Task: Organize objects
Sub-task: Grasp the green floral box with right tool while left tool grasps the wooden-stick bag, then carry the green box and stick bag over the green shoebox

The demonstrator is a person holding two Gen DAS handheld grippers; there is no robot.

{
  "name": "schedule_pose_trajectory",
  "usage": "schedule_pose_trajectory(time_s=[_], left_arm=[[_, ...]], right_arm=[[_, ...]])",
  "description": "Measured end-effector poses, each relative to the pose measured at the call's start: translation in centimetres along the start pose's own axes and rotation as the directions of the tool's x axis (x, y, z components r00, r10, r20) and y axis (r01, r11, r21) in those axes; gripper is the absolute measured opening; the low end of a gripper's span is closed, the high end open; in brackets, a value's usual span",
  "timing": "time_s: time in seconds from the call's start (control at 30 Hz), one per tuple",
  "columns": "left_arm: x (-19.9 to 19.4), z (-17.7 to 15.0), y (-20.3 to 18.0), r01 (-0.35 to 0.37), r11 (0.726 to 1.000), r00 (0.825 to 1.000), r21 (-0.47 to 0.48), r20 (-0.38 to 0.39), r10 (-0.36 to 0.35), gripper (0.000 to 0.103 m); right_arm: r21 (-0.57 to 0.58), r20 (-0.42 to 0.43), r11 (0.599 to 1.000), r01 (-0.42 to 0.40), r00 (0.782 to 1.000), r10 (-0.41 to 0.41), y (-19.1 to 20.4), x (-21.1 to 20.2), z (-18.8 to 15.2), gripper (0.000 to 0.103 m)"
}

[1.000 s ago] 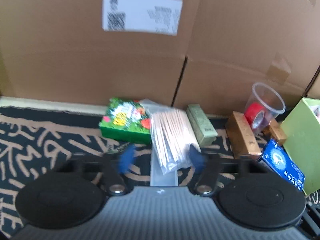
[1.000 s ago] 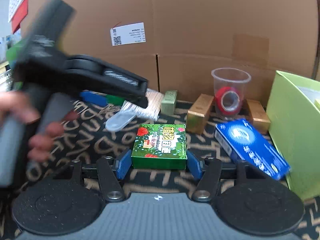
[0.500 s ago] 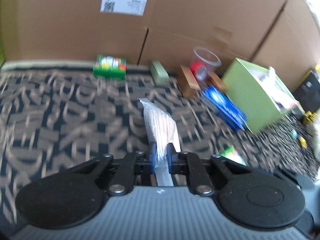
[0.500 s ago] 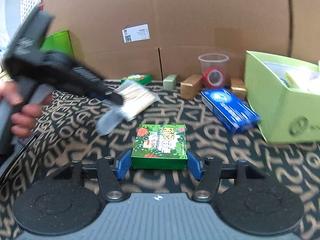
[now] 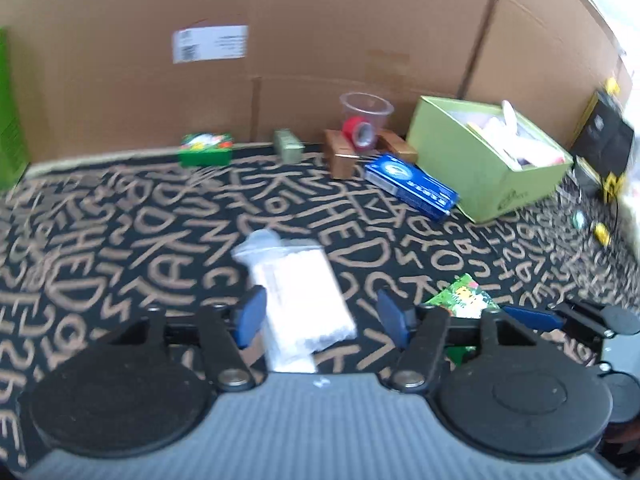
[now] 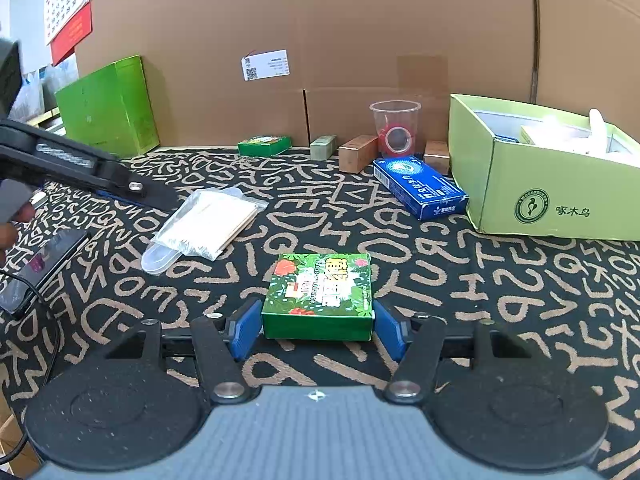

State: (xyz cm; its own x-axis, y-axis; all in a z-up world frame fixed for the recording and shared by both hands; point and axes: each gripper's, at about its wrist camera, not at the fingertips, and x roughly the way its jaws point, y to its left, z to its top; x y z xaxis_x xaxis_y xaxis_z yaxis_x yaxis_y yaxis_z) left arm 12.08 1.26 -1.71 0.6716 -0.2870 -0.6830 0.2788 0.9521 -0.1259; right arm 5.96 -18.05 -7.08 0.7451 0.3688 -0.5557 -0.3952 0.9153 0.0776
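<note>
The light green box (image 6: pixel 552 196) carries a round logo beside "啄木鸟".

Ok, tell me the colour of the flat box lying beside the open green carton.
Blue, with a white emblem: the flat box shows best in the right wrist view.

Left gripper (image 5: pixel 322 316) pitched down toward the surface, jaws opening, blue pads standing clear of the clear packet (image 5: pixel 298 300) lying between them. Right gripper (image 6: pixel 318 330) angled down, blue pads pressed on both sides of a green box (image 6: pixel 320 296). Fingers of the left hand (image 6: pixel 10 224) show at the frame edge.
</note>
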Motion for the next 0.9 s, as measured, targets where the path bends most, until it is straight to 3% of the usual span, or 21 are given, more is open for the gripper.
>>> schedule_pose_trajectory(time_s=[0.07,0.2,0.27,0.3,0.37,0.4,0.5,0.6,0.67,0.73,0.8,0.9], left_arm=[[1.3,0.1,-1.1,-0.052,0.998,0.999,0.048,0.009,0.051,0.076],[4.0,0.3,-1.4,-0.04,0.998,0.998,0.049,-0.038,0.042,0.073],[4.4,0.3,-2.0,-0.074,0.989,0.997,0.128,-0.017,0.077,0.045],[4.6,0.4,-2.2,-0.077,0.987,0.996,0.143,-0.023,0.081,0.04],[4.4,0.5,-1.7,0.012,0.994,0.997,0.112,-0.077,-0.003,0.021],[4.3,0.5,-1.5,0.053,0.995,0.995,0.089,-0.093,-0.045,0.021],[4.0,0.1,-1.6,0.07,0.991,0.994,0.114,-0.095,-0.06,0.021],[4.5,0.1,-1.8,0.063,0.993,0.995,0.102,-0.08,-0.055,0.037],[5.1,0.3,-2.1,0.053,0.993,0.996,0.104,-0.078,-0.045,0.054],[5.8,0.6,-2.6,0.044,0.992,0.997,0.117,-0.074,-0.035,0.06],[6.4,0.7,-3.3,0.029,0.989,0.997,0.145,-0.072,-0.018,0.06],[6.4,0.9,-4.0,0.019,0.981,0.996,0.191,-0.085,-0.002,0.04]], right_arm=[[-0.002,0.0,1.0,-0.004,1.0,0.004,0.1,-0.1,-0.1,0.066],[0.008,-0.002,1.0,0.002,1.0,-0.002,-0.1,-0.3,-0.1,0.068],[0.012,-0.003,1.0,0.002,1.0,-0.002,-0.2,-0.2,-0.1,0.069],[0.013,-0.005,1.0,0.0,1.0,0.0,-0.2,-0.1,-0.1,0.069],[0.012,-0.01,1.0,-0.002,1.0,0.002,-0.2,0.2,-0.2,0.069],[0.012,-0.015,1.0,-0.003,1.0,0.003,-0.2,0.4,-0.2,0.069],[0.016,-0.023,1.0,-0.007,1.0,0.007,-0.3,0.9,-0.2,0.069],[0.024,-0.018,1.0,-0.012,1.0,0.013,-0.5,1.2,0.0,0.069],[0.021,-0.02,1.0,-0.009,1.0,0.009,-0.5,1.4,0.2,0.069],[0.01,-0.022,1.0,-0.004,1.0,0.004,-0.4,1.4,0.3,0.069],[0.004,-0.02,1.0,-0.003,1.0,0.003,-0.4,1.3,0.3,0.07],[0.012,-0.02,1.0,0.003,1.0,-0.003,-0.6,1.4,0.4,0.071]])
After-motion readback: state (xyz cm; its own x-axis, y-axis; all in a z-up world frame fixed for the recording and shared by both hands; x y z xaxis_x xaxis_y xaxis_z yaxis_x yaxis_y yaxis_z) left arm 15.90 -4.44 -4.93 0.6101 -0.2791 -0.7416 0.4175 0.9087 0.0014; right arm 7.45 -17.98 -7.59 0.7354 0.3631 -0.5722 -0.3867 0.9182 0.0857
